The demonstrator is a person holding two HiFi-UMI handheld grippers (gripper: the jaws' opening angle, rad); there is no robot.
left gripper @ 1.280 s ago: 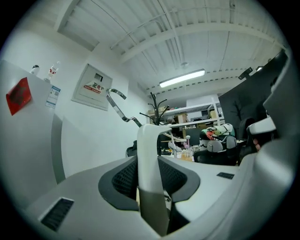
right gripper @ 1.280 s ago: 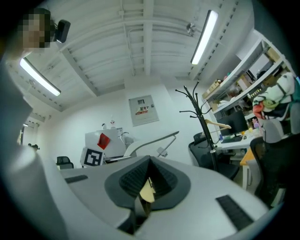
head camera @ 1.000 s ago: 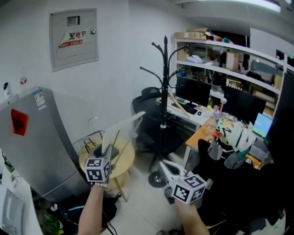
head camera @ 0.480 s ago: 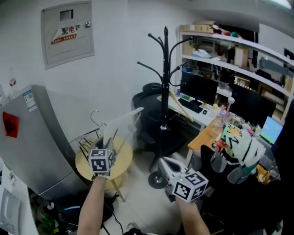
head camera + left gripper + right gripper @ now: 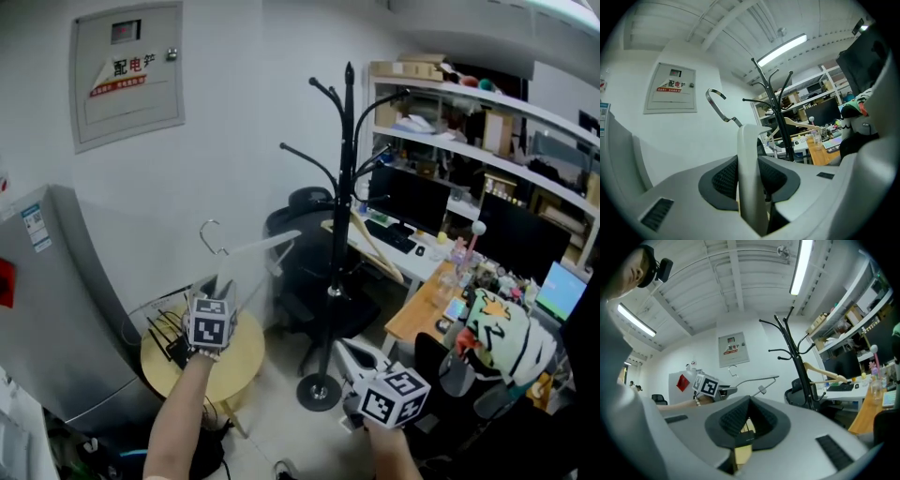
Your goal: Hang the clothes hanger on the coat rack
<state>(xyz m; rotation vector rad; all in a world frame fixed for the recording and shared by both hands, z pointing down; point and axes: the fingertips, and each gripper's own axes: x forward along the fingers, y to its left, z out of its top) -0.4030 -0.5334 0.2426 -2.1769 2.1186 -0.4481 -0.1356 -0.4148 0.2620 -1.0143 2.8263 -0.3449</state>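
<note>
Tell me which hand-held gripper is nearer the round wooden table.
Left. The left hand-held gripper hangs right above the round wooden table, holding a white hanger; the right hand-held gripper is off beside the coat rack base.

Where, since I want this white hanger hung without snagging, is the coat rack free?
Free: the coat rack's left-pointing arm above the black chair, and the top prongs. Crowded: its right side, where a wooden hanger hangs close to the shelves.

Head cam: high, angled down. Both gripper views: low, level. All three share the black metal branching coat rack (image 5: 347, 187), roughly centre frame.
</note>
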